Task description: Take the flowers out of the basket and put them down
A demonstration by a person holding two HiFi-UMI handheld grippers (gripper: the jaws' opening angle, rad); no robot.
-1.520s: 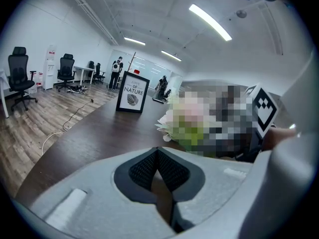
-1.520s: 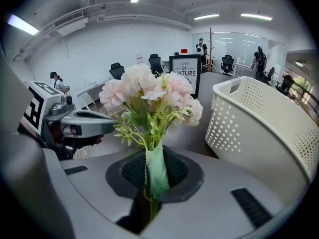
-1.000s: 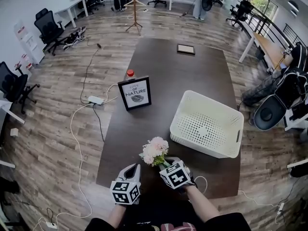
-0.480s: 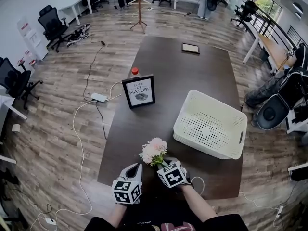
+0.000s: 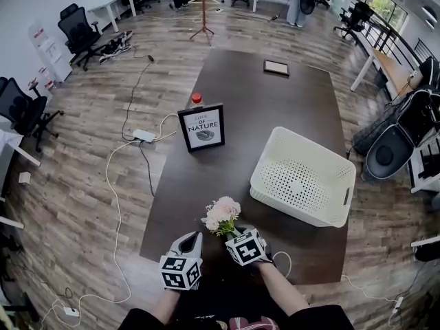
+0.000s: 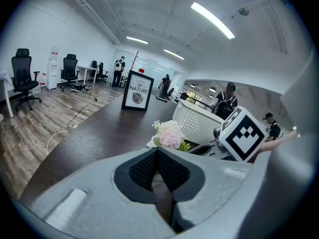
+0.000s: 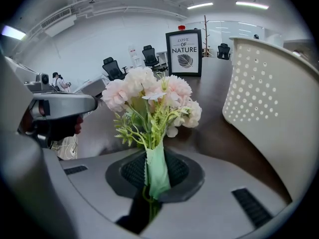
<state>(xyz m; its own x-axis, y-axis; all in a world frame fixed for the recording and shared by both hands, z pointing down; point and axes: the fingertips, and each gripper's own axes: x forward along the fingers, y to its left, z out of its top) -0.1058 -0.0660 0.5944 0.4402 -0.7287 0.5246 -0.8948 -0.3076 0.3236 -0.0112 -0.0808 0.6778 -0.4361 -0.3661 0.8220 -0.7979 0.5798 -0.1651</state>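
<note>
A small bunch of pale pink flowers (image 5: pixel 221 216) with green leaves and a green-wrapped stem (image 7: pixel 155 169) is held near the table's front edge. My right gripper (image 5: pixel 237 236) is shut on that stem, and the blooms (image 7: pixel 149 96) stand up in front of its jaws. The white perforated basket (image 5: pixel 302 177) lies tipped on its side to the right, with nothing visible inside it. My left gripper (image 5: pixel 187 245) rests just left of the flowers (image 6: pixel 168 133), its jaws shut with nothing between them.
A framed "Love of Nature" sign (image 5: pixel 202 127) stands mid-table with a red-capped bottle (image 5: pixel 196 100) behind it. A dark picture frame (image 5: pixel 276 67) lies flat at the far end. Cables and a power strip (image 5: pixel 144 135) trail on the floor at the left. Office chairs ring the room.
The right gripper has sunk a little toward the table with the flowers. The left gripper has kept still.
</note>
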